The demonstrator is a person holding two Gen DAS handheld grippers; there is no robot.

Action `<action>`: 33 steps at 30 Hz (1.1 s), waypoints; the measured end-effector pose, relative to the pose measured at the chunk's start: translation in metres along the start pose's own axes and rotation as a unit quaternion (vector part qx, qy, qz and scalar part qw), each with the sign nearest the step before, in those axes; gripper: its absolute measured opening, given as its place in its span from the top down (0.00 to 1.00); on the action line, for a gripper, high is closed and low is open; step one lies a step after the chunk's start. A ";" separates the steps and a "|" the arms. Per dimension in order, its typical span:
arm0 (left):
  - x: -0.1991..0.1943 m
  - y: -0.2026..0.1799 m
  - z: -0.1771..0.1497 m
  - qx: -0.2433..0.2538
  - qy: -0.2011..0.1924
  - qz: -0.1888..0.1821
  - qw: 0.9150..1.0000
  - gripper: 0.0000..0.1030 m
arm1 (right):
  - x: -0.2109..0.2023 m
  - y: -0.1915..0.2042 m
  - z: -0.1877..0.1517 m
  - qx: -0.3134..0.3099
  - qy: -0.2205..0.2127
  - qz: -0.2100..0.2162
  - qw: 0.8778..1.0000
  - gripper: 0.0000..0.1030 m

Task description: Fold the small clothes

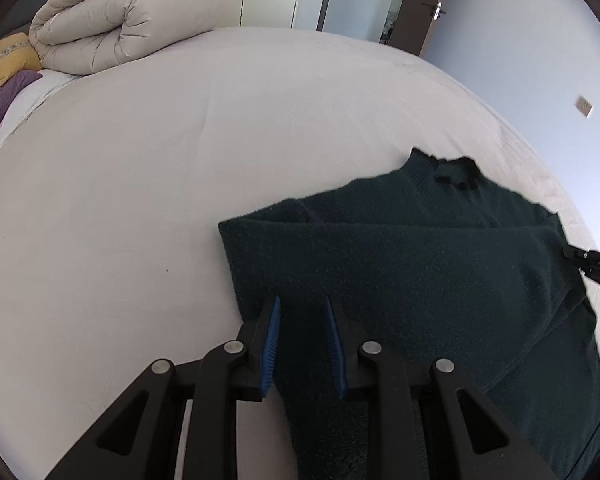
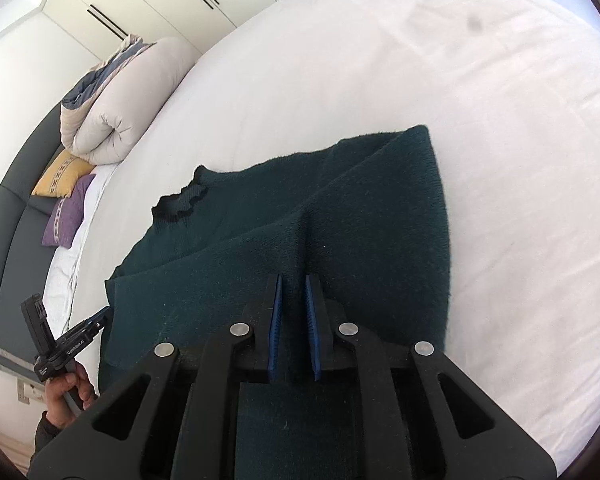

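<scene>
The left gripper (image 1: pixel 302 300) is held low with its blue-padded fingers parted. The right gripper (image 2: pixel 293 278) has its fingers drawn closer, a narrow gap between the pads. A bare hand (image 2: pixel 70 394) grips the left gripper's handle.

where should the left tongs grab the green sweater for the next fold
Probably the near hem edge of the green sweater, approached low from the person's side. That edge lies flat, directly under the open left tongs; the collar sits across the bed, so lifting the hem folds toward it.
</scene>
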State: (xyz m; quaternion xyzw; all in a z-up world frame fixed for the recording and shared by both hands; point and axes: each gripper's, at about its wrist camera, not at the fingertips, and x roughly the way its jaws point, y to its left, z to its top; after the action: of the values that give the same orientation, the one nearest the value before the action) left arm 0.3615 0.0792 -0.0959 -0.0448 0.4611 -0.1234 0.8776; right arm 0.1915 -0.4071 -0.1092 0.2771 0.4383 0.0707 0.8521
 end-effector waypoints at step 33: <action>-0.162 0.005 -0.233 -0.157 0.053 -0.099 0.981 0.25 | -0.186 -0.056 -0.211 0.040 -0.037 0.081 0.995 0.24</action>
State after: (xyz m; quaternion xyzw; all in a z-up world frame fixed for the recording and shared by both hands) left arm 0.0836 0.1337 -0.1005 -0.2207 0.5138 -0.1382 0.8175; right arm -0.0939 -0.4354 -0.1051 0.3479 0.3848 0.1111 0.8477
